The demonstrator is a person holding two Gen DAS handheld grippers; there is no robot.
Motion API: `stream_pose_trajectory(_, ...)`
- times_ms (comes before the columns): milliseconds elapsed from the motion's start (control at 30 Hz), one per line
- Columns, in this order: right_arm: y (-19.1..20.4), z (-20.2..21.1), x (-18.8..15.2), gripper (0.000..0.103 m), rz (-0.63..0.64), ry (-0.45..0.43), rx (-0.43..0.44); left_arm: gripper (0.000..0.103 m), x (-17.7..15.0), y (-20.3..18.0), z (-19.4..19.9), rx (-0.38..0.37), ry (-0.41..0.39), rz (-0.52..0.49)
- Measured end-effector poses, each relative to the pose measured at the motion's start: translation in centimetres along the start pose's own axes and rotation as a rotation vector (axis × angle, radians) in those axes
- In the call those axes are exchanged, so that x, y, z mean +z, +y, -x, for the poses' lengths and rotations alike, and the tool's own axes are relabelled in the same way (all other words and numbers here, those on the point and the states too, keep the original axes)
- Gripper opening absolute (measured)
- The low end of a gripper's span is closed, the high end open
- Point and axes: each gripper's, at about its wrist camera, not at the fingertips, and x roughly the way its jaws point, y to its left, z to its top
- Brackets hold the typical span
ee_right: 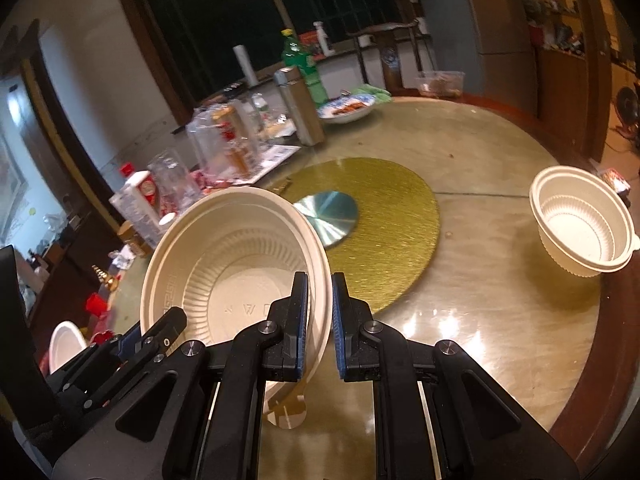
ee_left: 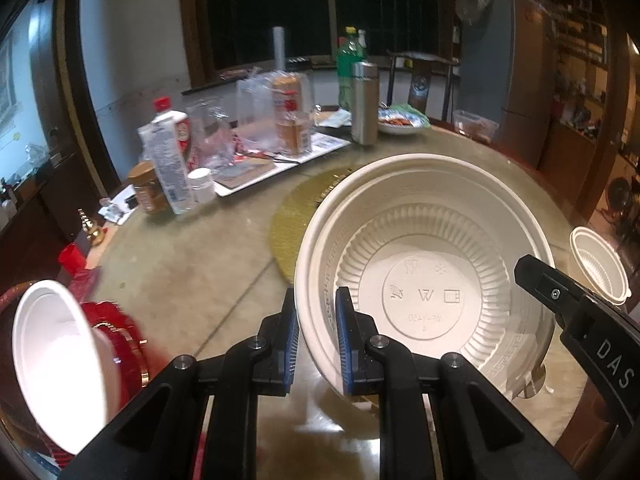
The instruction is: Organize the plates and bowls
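Gold mat's silver disc (ee_right: 327, 220) shows only past right tongs (ee_right: 320, 326).

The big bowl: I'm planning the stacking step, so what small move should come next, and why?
Probably carry the big bowl toward the smaller bowl near the table's edge. Both the left gripper and the right gripper are clamped on its rim, it is tilted above the table, and nothing lies between.

1. The white letters "DAS" are read on the black body of the right tool (ee_left: 576, 316), at the right edge of the left wrist view.
2. A "W" with small moulded pictograms is embossed, mirrored, on the base of the large cream bowl (ee_left: 424, 280).
3. The text below it is illegible, as are the bottle labels.
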Motion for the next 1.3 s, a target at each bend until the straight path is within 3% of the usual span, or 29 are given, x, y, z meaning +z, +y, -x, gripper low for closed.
stream_pose_trajectory(367, 7.5, 1.5, -1.0, 0.011, 0.117, -0.015, 0.112, 0.016, -1.0, 7.1, 3.8, 0.069, -0.055, 0.102)
stream_pose_trajectory(767, 12.9, 2.5, -1.8, 0.011, 0.199, -0.027, 0.169, 0.016, -1.7, 12.2, 6.0, 0.112, -0.091, 0.182)
stream_pose_trajectory(1300, 20.1, 0.8, -3.8, 0.011, 0.303, 0.052, 0.278, 0.016, -3.1, 18.2, 6.7, 0.252, -0.046, 0.286)
